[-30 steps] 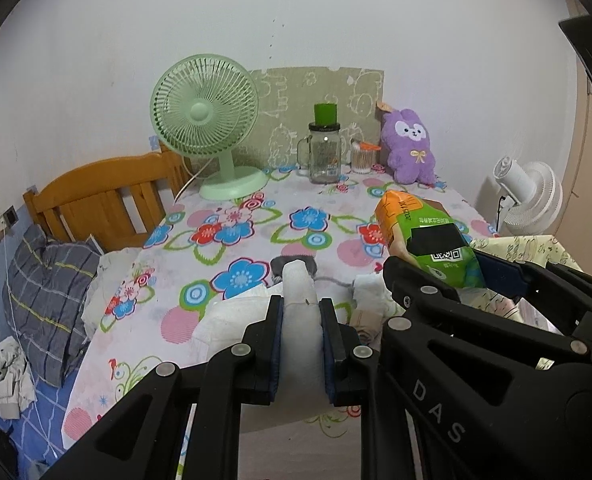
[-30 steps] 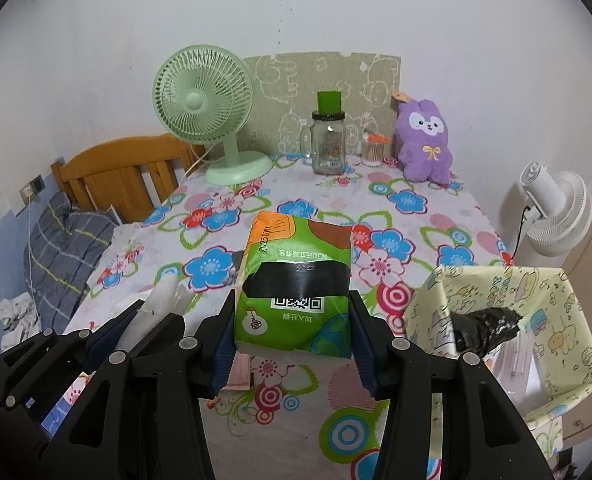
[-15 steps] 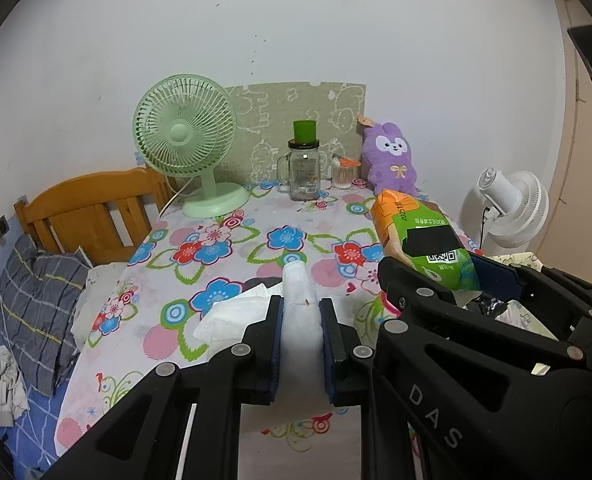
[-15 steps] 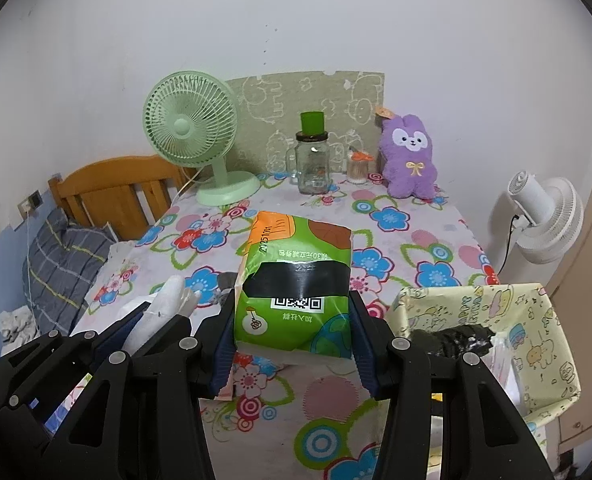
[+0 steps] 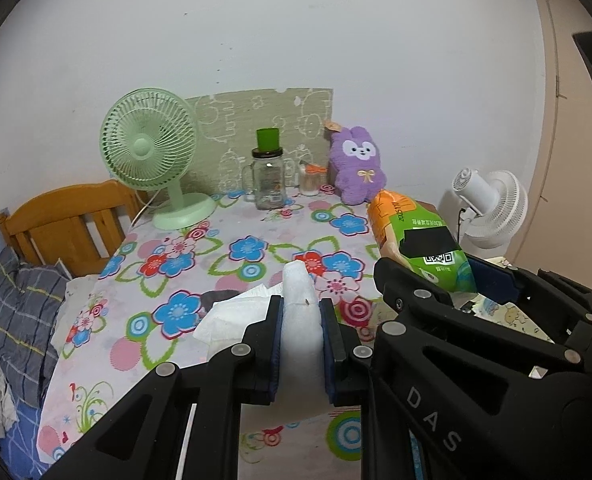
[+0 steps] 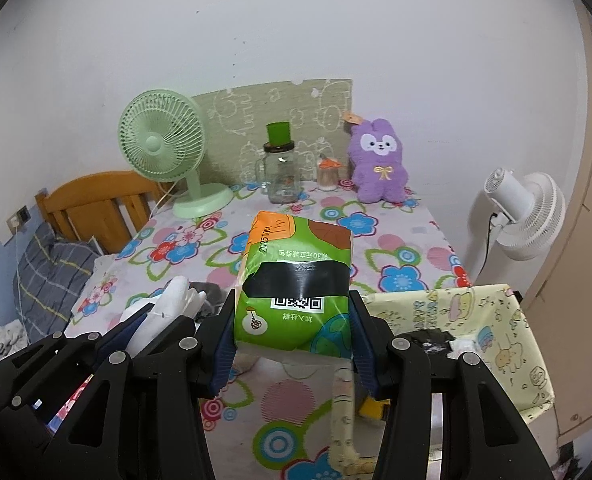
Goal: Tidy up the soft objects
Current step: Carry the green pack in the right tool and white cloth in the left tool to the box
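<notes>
Left tongs (image 5: 301, 344): clamped tight on a white soft roll (image 5: 298, 308), which stands up between the pads, clear of the desk (image 5: 200, 248).
Right tongs (image 6: 292, 340): gripping a green tissue pack (image 6: 296, 280) by its two sides, held above the near desk edge.
Change: over the last second both loads have drawn back from the desk and risen slightly; the yellow cartoon-print bin (image 6: 492, 320) now shows larger at my right, and more of the white floor fan (image 6: 528, 216) is in view.
Meaning: I judge the pick-up finished and the carry toward the bin under way; neither item is released yet.
Bin contents: something dark and something white lie inside; I cannot identify them.
Left on desk: white cloth (image 5: 232, 316) beside the roll, purple plush rabbit (image 6: 380, 168) at the back by the wall.
Writing, pack: a QR code, a black band, a date-like print beginning "2025", and Chinese characters too small for me to read with confidence.
Writing, tongs: "DAS" on the right tongs body, read from the left wrist view.
</notes>
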Tool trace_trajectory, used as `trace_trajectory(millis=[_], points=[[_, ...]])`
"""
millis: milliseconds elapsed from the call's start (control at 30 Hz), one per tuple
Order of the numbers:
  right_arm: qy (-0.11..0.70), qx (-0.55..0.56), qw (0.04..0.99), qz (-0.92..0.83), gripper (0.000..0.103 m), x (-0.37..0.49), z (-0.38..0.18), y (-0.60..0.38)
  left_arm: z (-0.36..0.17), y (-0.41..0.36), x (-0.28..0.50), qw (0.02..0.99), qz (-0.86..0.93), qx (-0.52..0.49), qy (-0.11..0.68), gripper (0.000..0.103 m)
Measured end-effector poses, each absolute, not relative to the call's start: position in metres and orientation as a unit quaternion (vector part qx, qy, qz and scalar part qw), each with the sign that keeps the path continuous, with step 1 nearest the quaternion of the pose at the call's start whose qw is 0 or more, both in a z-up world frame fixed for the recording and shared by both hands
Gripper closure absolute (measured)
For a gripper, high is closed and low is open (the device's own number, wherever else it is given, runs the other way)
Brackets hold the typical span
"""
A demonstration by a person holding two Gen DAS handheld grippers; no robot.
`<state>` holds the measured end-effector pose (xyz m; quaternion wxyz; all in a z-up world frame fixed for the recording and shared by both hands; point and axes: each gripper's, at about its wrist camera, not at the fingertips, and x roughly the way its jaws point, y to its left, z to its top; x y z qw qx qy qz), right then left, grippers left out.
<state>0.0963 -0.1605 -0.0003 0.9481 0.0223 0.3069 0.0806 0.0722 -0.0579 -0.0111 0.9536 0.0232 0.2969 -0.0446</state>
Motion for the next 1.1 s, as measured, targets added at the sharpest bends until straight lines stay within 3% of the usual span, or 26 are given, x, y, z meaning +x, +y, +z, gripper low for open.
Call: trace_trajectory(millis=[1100], points=[[0.3, 0.037, 0.953, -0.002, 0.049, 0.097, -0.007, -0.255, -0.018, -0.153, 0.089, 0.943, -0.148, 0.045, 0.294, 0.088]])
